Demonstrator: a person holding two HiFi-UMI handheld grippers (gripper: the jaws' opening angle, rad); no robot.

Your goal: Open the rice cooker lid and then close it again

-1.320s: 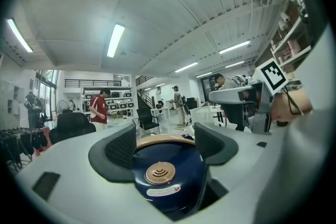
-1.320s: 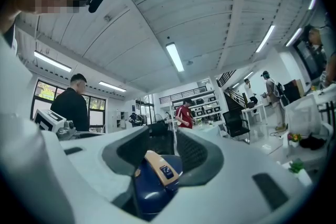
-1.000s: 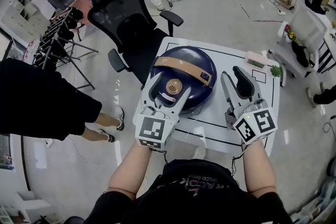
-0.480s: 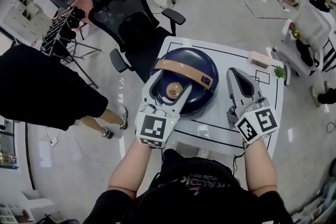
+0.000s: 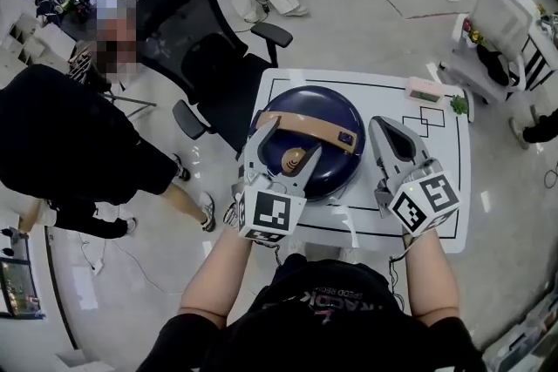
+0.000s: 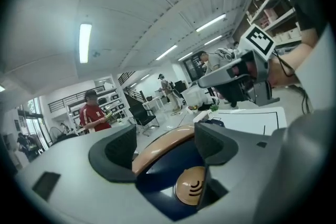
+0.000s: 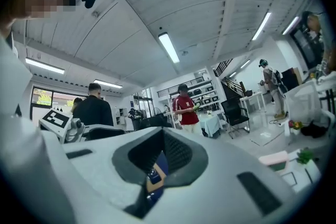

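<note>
The left gripper (image 5: 286, 145) stands wide open over the rice cooker (image 5: 336, 104); the right gripper (image 5: 384, 128) is closed, empty. The handle label (image 5: 347, 136) is unreadable.

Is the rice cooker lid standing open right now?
No, in the head view the dark blue rice cooker lid lies shut, with its tan handle folded flat across the top.

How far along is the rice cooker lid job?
Nothing looks done: the lid lies shut. In hand: the left gripper hovers open with the tan handle between its jaws, not clamped; the right gripper is shut and empty beside the rice cooker. Left: lifting the lid, then closing it.
</note>
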